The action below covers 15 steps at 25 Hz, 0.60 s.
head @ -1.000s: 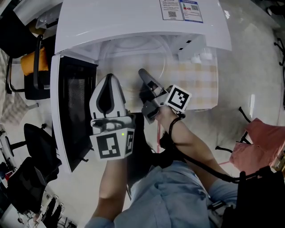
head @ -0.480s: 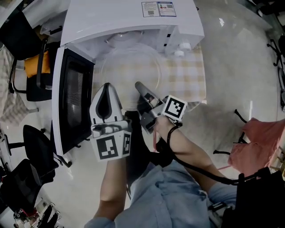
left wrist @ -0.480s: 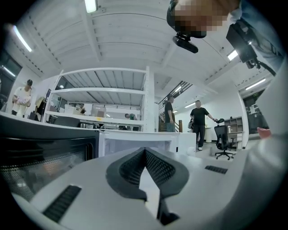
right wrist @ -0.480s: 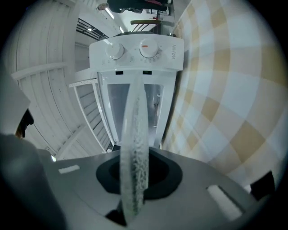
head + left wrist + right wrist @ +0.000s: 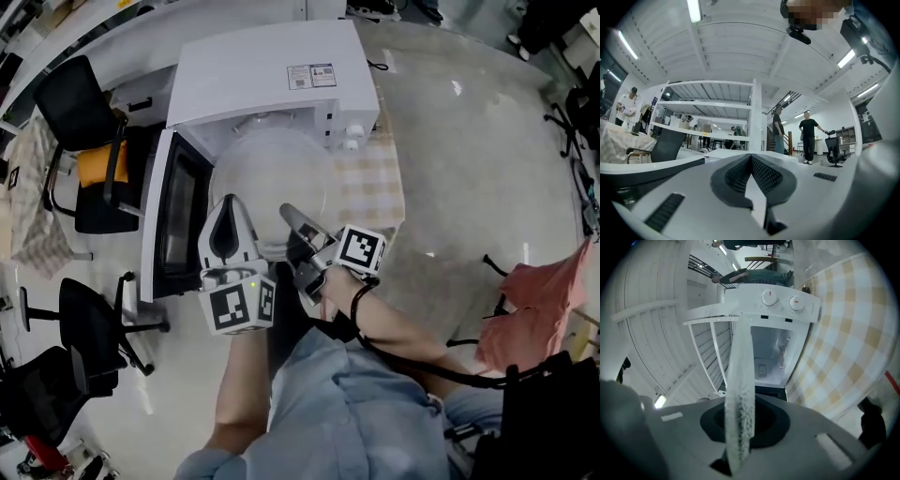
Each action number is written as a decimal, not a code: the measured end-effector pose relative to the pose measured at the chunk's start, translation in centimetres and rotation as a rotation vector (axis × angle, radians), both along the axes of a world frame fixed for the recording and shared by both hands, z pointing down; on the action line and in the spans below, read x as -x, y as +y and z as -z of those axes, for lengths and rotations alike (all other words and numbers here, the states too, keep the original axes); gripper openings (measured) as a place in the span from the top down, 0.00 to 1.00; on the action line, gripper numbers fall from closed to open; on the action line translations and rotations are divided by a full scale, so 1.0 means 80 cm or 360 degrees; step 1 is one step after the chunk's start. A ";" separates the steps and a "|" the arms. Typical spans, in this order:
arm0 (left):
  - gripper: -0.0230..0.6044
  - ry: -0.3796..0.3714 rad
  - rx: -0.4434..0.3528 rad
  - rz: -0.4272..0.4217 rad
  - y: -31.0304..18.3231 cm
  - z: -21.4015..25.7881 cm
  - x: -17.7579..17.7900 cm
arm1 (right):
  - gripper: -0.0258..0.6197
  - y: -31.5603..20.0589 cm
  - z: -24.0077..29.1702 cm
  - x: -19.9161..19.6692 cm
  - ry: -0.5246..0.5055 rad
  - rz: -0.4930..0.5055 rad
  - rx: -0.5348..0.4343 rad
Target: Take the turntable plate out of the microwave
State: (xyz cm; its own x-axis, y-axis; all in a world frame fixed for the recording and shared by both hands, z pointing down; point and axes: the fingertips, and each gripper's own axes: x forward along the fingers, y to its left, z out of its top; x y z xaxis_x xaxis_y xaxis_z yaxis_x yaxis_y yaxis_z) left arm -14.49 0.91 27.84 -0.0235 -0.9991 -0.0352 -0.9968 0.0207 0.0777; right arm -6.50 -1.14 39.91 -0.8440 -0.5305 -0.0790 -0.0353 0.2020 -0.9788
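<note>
The clear glass turntable plate [image 5: 272, 178] hangs level in front of the white microwave [image 5: 262, 75], outside its cavity. My right gripper [image 5: 289, 217] is shut on the plate's near rim. In the right gripper view the plate [image 5: 739, 380] runs edge-on between the jaws of the right gripper [image 5: 740, 432], with the microwave [image 5: 778, 310] and its two knobs behind. My left gripper [image 5: 228, 208] sits at the plate's near-left rim; whether it touches the plate I cannot tell. In the left gripper view the left gripper [image 5: 752, 161] is shut with nothing between its jaws.
The microwave door [image 5: 178, 216] stands open to the left. A checked cloth [image 5: 366, 183] covers the table under the microwave. Black chairs [image 5: 94, 159] stand on the left, a pink cloth [image 5: 534, 300] lies on the right. People [image 5: 808, 133] stand far off by shelves.
The plate has come out of the microwave cavity toward me, carried by the right gripper. Both grippers have pulled back from the microwave and risen, and it now looks smaller and farther away.
</note>
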 end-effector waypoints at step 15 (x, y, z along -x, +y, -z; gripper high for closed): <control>0.95 -0.0039 -0.0099 -0.0015 -0.055 0.079 0.037 | 0.92 -0.079 0.076 0.020 -0.0059 -0.0105 0.0040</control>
State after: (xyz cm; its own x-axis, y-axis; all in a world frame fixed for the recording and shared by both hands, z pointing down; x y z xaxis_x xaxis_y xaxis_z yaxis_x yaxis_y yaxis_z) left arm -17.46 -3.49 21.50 -0.0126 -0.9951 -0.0979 -0.9985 0.0073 0.0543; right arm -8.07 -7.45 33.86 -0.8037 -0.5873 -0.0957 -0.0112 0.1759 -0.9844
